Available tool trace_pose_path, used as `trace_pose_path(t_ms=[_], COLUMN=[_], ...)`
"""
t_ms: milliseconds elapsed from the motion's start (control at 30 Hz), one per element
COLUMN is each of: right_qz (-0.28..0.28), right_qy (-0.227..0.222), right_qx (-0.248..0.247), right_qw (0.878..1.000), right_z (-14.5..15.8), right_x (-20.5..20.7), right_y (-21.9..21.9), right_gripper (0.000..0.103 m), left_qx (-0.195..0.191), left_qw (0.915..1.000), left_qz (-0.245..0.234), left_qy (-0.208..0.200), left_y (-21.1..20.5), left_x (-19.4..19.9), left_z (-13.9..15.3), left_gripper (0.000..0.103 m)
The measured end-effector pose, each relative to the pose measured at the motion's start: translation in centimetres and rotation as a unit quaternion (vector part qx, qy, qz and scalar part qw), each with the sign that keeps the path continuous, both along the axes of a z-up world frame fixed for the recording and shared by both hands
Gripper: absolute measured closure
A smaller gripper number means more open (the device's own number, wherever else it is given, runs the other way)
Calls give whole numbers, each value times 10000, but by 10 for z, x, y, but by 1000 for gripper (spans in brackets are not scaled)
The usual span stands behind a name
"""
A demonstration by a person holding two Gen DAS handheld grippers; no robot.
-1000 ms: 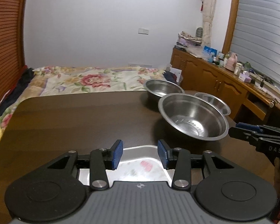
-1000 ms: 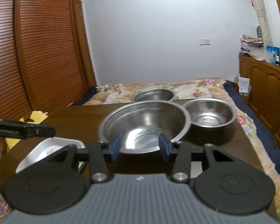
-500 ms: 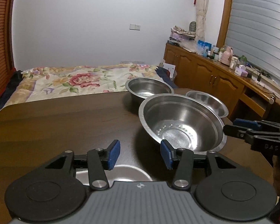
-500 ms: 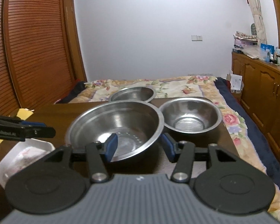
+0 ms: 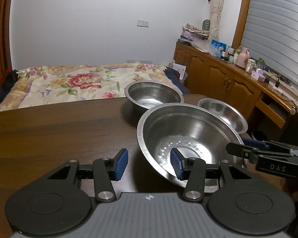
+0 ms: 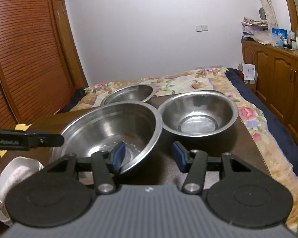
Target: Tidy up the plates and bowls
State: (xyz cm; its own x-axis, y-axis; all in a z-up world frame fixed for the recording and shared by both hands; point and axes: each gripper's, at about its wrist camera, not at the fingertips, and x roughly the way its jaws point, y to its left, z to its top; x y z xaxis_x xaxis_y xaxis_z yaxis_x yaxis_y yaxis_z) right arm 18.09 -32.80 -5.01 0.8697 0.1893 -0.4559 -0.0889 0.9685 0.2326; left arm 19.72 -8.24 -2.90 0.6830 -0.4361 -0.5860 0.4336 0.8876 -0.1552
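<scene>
A large steel bowl [image 5: 188, 136] [image 6: 109, 129] stands on the dark wooden table [image 5: 49, 129]. My left gripper [image 5: 149, 165] is open at its near-left rim, with the right pad over the bowl's inside and the left pad outside. My right gripper [image 6: 149, 156] is open at the near-right rim, left pad inside and right pad outside. Each gripper shows in the other's view: right gripper [image 5: 238, 145], left gripper [image 6: 58, 140]. A medium steel bowl [image 6: 198, 117] [image 5: 222, 115] and a smaller steel bowl [image 6: 129, 95] [image 5: 153, 95] stand behind. A white dish [image 6: 15, 170] lies at the lower left.
A bed with a flowered cover [image 5: 69, 81] lies just beyond the table's far edge. Wooden cabinets [image 5: 218, 75] with bottles and boxes on top run along the right wall. A slatted wooden door [image 6: 23, 59] stands at the left.
Both grippers have moved forward to the large bowl, and their open fingers now straddle its rim. The left gripper swung right, off the white dish. The fingers have stayed open.
</scene>
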Motion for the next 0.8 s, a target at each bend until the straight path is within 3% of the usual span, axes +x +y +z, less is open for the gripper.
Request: trace_pose_path(t_ms=[267, 467, 800], right_qz=[7, 17, -8], right_qy=[79, 149, 159], right_qx=[140, 334, 412], right_qw=[9999, 9993, 9990], right_z=[-3, -5, -5], right_x=[8, 14, 18], right_y=[-2, -4, -2], right_gripper=[49, 50, 63], left_qx=[23, 20, -9], left_qw=[10000, 9998, 9998], left_qz=[16, -6, -19], left_qy=[95, 182, 204], left_y=[-5, -7, -7], left_x=[6, 10, 14], left_z=[-5, -7, -8], left_gripper=[60, 73, 78])
